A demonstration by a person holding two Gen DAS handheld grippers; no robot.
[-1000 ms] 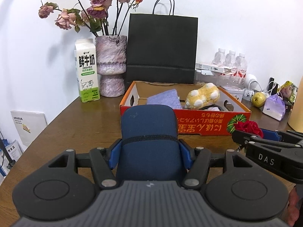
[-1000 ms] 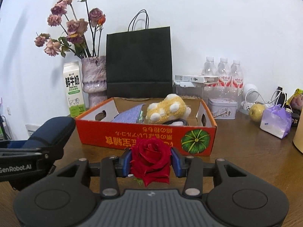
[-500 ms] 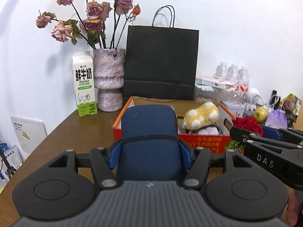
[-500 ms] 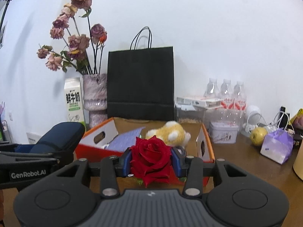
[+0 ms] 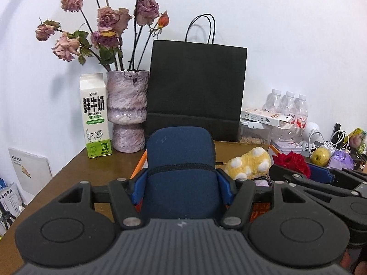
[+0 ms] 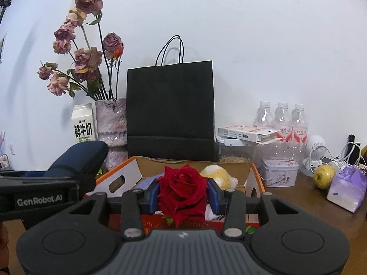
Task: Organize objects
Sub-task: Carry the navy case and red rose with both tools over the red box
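Observation:
My left gripper [image 5: 181, 180] is shut on a dark blue zip case [image 5: 180, 160], held up over the near left part of the orange cardboard box [image 6: 128, 174]. My right gripper [image 6: 183, 194] is shut on a red rose [image 6: 182, 189], held above the box's front wall. The rose also shows in the left wrist view [image 5: 290, 162], and the blue case in the right wrist view [image 6: 80, 158]. Inside the box lie a yellow plush toy [image 5: 248, 162] and a lilac cloth [image 6: 148, 181].
Behind the box stand a black paper bag [image 5: 196, 89], a pink vase of dried roses [image 5: 127, 108] and a milk carton [image 5: 95, 114]. To the right are water bottles [image 6: 282, 119], a tin [image 6: 279, 171], a yellow-green fruit [image 6: 324, 176] and a purple pouch [image 6: 347, 189].
Both grippers have risen and moved forward toward the box, each still holding its object. The box now sits low in both views.

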